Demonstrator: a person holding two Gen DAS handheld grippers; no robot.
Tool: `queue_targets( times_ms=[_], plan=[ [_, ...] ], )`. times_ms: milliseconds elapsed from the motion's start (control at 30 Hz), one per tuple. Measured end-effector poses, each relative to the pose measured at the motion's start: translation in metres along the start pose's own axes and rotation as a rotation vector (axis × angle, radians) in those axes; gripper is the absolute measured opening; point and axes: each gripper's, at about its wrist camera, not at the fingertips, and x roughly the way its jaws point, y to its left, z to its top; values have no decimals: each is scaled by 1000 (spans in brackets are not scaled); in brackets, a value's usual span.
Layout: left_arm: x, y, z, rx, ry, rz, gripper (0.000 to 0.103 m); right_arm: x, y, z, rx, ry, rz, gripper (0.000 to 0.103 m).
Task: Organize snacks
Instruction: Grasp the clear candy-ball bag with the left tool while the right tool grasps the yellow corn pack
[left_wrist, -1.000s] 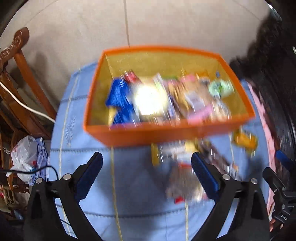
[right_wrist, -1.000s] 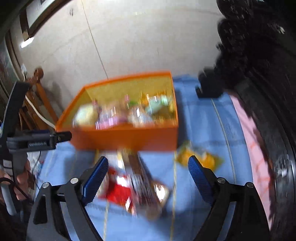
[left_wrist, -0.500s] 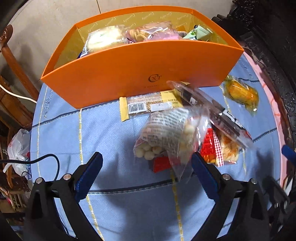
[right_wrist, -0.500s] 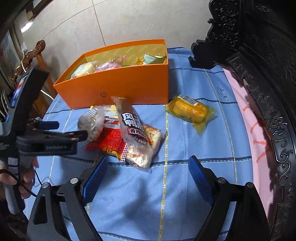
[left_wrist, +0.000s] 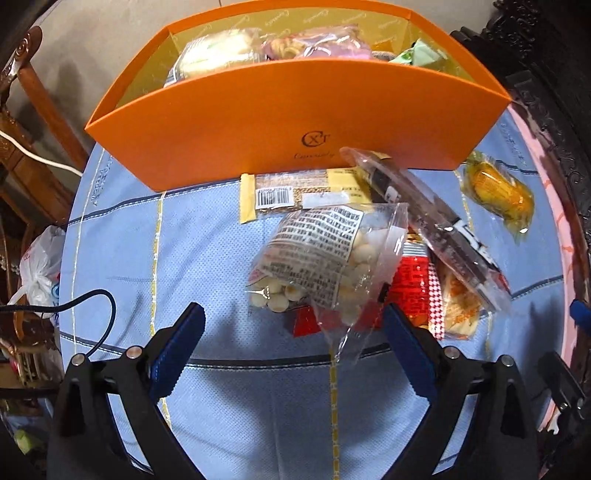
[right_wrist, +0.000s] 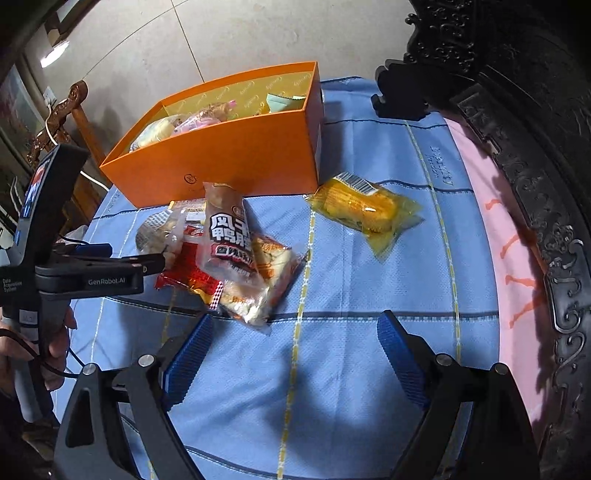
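Hazard: the loose snack pile overlaps bag on bag just before the orange box on the blue-clothed bench, so a pinch on the clear bag of white puffs likely drags or tips its neighbours. Grippers: left gripper and right gripper both gape wide, nothing between the pads. Contents: box holds several wrapped snacks, pale, pink and green; a yellow packet lies apart beside it.
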Motion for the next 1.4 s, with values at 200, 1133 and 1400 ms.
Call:
queue_targets(
  times_ms=[200,1133,1400],
  plan=[
    [12,-5,14,-12,4,23,94,2,0,8,-50,12,8,90],
    [26,8,18,6,-38,13,64,104,-24,92,-202,125,-151,90],
    [38,32,18,-35,-8,-15,63,130,-22,104,-270,172,-182,87]
  ],
)
